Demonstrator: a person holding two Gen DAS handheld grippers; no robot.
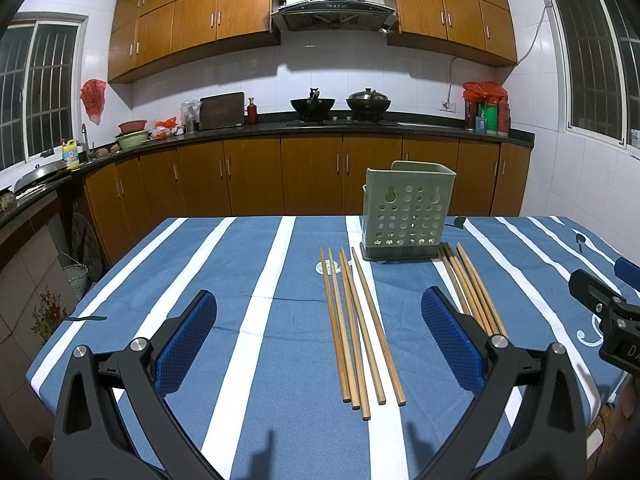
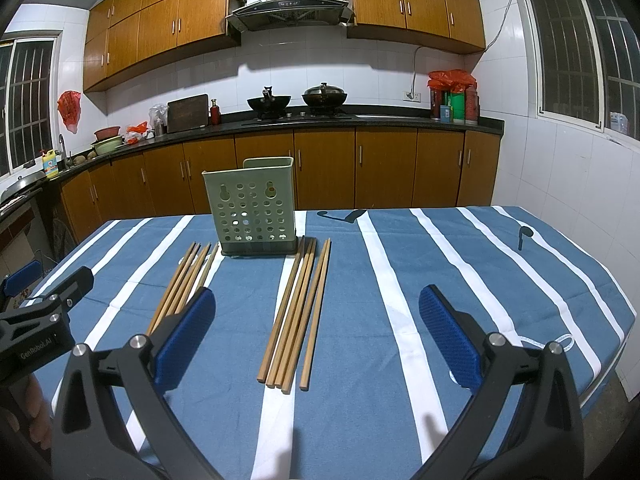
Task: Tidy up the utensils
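1. Wooden chopsticks, left group [image 1: 362,328]: five loose sticks lying side by side on the striped tablecloth [image 1: 260,400], short of the far edge, just left of the holder's base. Risk: round sticks roll apart if one blue pad nudges the bundle sideways, so a partial pick is likely.

2. Left gripper [image 1: 320,344]: jaws spread wide, nothing held, hovering above the near half of the table with the left group between its pads. Risk: closing across five sticks at once may pinch only the outer ones and let the middle ones slip out.

3. Green perforated holder [image 1: 406,210]: upright near the far edge, between the two groups, seemingly empty (interior mostly hidden). Risk: it looks light; a stick tip striking the rim could tip it or push it off the far edge.

4. Wooden chopsticks, right group [image 2: 296,316]: five sticks, far ends touching or nearly touching the holder's base. Risk: dragging them could shift the holder.

5. Right gripper [image 2: 318,344]: jaws equally wide apart, empty, over the right group. Risk: both grippers converging on the holder together could collide.
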